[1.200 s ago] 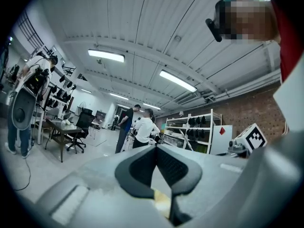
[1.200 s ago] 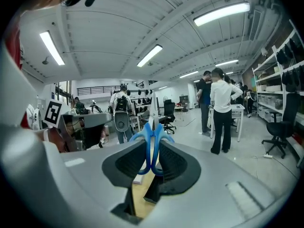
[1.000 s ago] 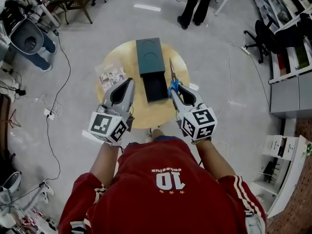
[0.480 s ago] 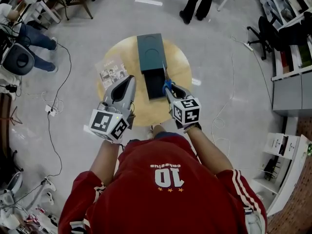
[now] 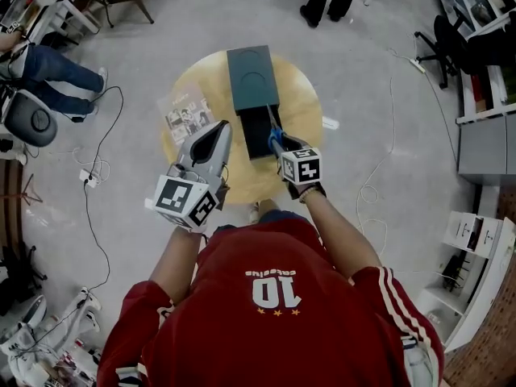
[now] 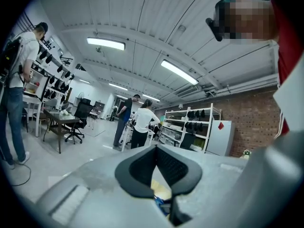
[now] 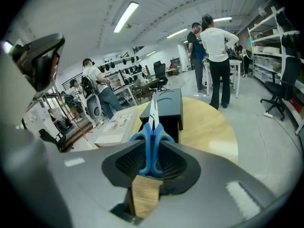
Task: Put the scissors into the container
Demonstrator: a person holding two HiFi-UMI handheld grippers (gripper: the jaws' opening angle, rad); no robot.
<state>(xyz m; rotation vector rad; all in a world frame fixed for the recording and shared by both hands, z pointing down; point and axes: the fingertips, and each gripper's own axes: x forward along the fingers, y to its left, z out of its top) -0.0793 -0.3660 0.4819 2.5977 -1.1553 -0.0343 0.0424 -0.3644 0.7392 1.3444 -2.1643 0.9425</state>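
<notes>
Right tongs (image 5: 275,141) hold the scissors (image 5: 272,127) at the open container (image 5: 251,75).
The right tongs are closed on the blue handles. The blades point away from the person, along the right side of the container's open dark part. I cannot tell if the scissors touch it. The container lies in the middle of the round worktop (image 5: 300,95) and reaches toward its far edge. The left tongs (image 5: 220,132) hang by the container's left side, tips together, holding nothing. A booklet (image 5: 185,118) lies at the worktop's left edge.

light: bright, even, ceiling tubes (image 6: 105,43) | shadows: soft | edges: fisheye-bent, dark corners
</notes>
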